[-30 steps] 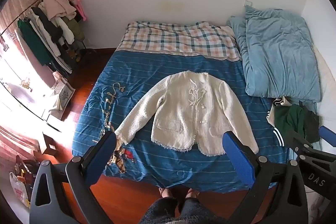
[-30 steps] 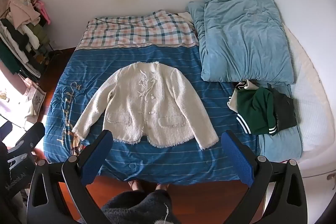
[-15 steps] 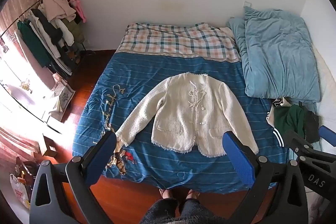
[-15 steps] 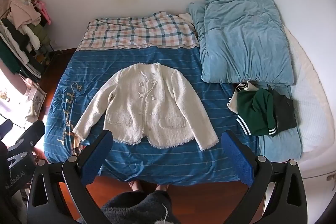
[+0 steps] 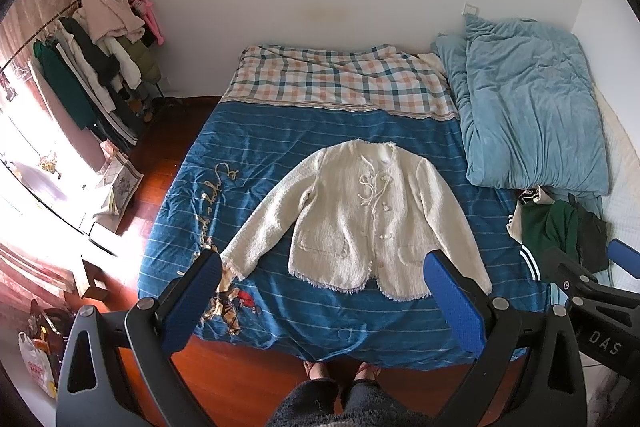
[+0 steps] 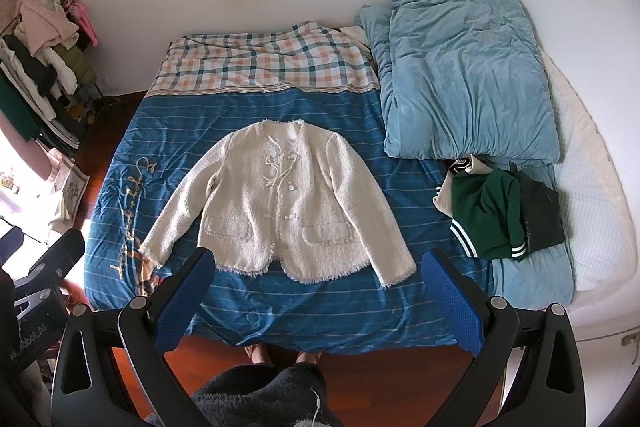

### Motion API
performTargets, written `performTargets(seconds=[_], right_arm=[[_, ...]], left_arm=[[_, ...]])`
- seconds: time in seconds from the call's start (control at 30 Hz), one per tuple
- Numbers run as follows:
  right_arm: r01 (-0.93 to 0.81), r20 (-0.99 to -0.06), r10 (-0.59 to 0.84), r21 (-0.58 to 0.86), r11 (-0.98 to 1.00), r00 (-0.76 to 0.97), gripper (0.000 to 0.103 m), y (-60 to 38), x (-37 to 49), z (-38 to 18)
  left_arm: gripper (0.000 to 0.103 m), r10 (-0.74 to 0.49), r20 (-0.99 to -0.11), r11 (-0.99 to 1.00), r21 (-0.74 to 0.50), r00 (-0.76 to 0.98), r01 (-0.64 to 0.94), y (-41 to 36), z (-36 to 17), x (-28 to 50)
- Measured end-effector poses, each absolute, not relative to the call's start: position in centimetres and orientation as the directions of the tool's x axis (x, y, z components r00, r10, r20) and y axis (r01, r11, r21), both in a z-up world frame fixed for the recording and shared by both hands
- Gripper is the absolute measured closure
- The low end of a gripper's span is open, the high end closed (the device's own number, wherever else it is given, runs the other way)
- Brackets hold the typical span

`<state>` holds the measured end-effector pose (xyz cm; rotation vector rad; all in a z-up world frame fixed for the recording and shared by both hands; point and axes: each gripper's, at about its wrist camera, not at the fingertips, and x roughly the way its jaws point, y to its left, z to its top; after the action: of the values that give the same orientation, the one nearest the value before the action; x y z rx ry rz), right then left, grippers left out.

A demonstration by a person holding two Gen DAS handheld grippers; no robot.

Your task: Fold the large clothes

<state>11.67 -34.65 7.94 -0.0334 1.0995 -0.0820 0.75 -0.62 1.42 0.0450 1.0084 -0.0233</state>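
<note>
While I hold both tongs up, left gripper [image 5: 322,289] and right gripper [image 6: 318,281] spread wide and empty, the cream jacket [image 6: 280,201] lies flat mid-bed [image 6: 340,299]; I can read "DAS" on the right one.

Nubbly cream jacket [image 5: 360,215], glossy wood floor [image 5: 240,375]

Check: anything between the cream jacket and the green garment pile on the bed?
Nothing: only bare blue striped bedcover between the cream jacket and green garment pile, clearest in the right wrist view.

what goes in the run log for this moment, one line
stage: pre-fold | cream jacket: flat on bed, sleeves spread, untouched | left claw: open, empty | right claw: open, empty
</note>
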Motion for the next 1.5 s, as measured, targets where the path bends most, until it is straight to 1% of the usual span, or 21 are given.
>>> performTargets(seconds=[0.53,0.6,1.5], right_arm=[[0.047,-0.888,-0.085,-0.072,0.996,0.452,0.0,-34.6,11.7,8.0],[0.048,-0.888,-0.085,-0.071,0.996,0.451,0.0,-34.6,11.7,8.1],[0.044,-0.888,-0.086,-0.074,0.996,0.452,0.0,-34.3,11.9,8.4]], left_arm=[[0.0,0.002,-0.846,0.999,0.026,0.534,0.038,-0.9,1.8,0.6],[0.0,0.001,-0.845,0.999,0.025,0.534,0.038,-0.6,0.6,0.0],[0.0,-0.007,-0.844,0.999,0.018,0.536,0.042,-0.9,0.7,0.1]])
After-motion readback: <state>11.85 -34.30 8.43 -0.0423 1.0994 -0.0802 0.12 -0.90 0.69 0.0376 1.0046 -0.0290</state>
